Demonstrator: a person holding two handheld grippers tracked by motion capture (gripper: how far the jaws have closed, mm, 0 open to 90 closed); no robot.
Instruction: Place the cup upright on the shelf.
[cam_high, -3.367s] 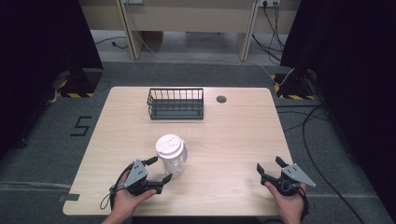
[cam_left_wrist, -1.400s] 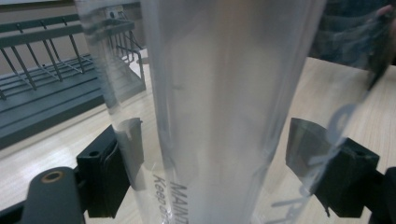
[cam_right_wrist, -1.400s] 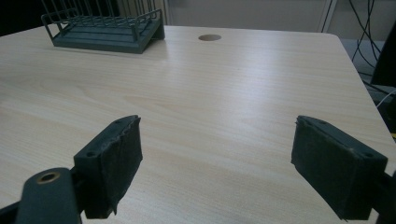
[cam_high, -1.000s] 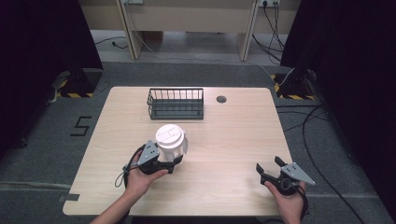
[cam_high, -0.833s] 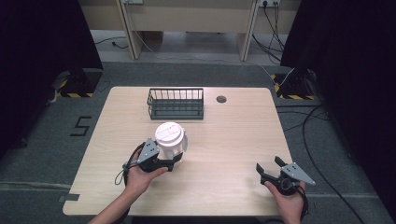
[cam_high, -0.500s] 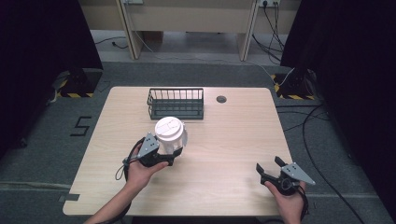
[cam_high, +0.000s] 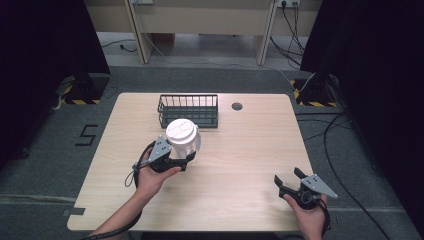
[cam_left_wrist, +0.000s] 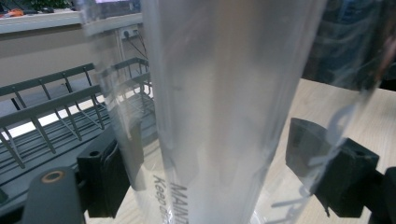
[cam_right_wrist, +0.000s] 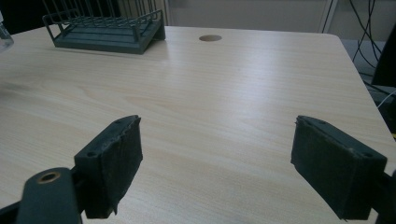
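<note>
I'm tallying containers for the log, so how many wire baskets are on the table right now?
1. The basket stands at the far middle of the table, just beyond the clear cup that the left claw holds. Nothing seems hidden behind it.

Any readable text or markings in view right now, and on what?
"5": dark mark on the floor left of the table.
"Keep" and "MAIN", both cut off: grey print low on the clear cup, between the left gripper fingers.
Nothing legible on the basket.
</note>
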